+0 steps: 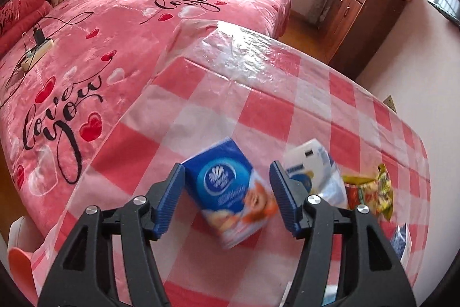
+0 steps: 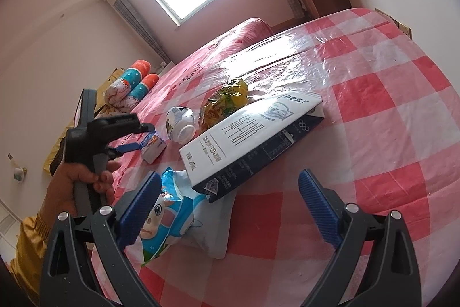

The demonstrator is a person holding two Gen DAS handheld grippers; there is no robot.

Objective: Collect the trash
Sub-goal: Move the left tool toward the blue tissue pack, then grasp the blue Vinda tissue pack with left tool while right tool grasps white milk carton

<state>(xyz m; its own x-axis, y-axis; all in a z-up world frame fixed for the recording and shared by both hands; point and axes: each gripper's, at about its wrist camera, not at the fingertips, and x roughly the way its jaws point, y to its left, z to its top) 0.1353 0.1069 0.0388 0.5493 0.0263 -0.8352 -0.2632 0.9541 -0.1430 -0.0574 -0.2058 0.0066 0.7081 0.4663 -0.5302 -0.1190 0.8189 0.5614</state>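
A blue tissue pack [image 1: 230, 192] lies on the red-and-white checked table [image 1: 287, 94], blurred, between the fingers of my left gripper [image 1: 227, 166]. Those jaws stand apart with the pads beside the pack, not pressing it. The right wrist view shows the same left gripper [image 2: 143, 137] at the pack [image 2: 152, 147]. Right of the pack lie a crumpled white cup [image 1: 313, 169] and a yellow wrapper [image 1: 371, 192]. My right gripper [image 2: 230, 176] is open above a blue-and-white snack bag [image 2: 172, 220] and a white milk carton [image 2: 253, 140] resting on it, gripping neither.
A bed with a pink blanket [image 1: 115, 33] borders the table on the left and carries a power strip [image 1: 37, 48] and rolled bedding. A wooden cabinet [image 1: 359, 10] stands at the far wall. A person's hand [image 2: 80, 183] holds the left gripper. The checked cloth [image 2: 373, 105] stretches away to the right.
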